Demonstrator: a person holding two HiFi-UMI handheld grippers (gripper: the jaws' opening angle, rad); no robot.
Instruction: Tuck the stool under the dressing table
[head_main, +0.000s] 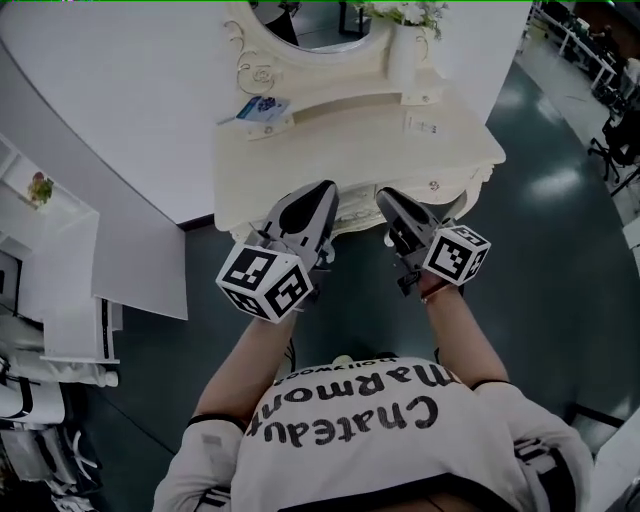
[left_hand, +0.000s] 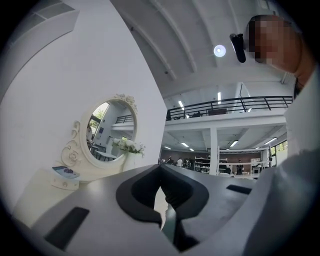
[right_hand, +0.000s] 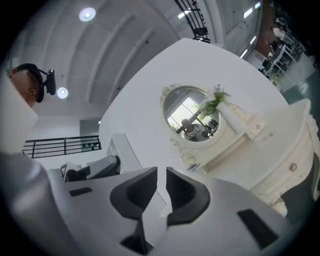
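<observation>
The cream dressing table (head_main: 360, 150) stands against a curved white wall, with an oval mirror (head_main: 300, 25) and a white vase of flowers (head_main: 402, 50) on it. No stool shows in any view. Both grippers are held up side by side over the table's front edge, pointing at it. The left gripper (head_main: 325, 190) (left_hand: 160, 167) is shut, pads together, with nothing in it. The right gripper (head_main: 385, 195) (right_hand: 161, 172) has its jaws close together with a narrow gap, and nothing lies between them. The mirror (right_hand: 192, 115) also shows in the right gripper view.
A small blue-printed card (head_main: 262, 108) leans on the table's left shelf. A white shelf unit (head_main: 60, 270) stands at the left by the curved wall (head_main: 120, 100). Dark floor (head_main: 560, 250) lies to the right, with black chairs (head_main: 620, 140) at the far right edge.
</observation>
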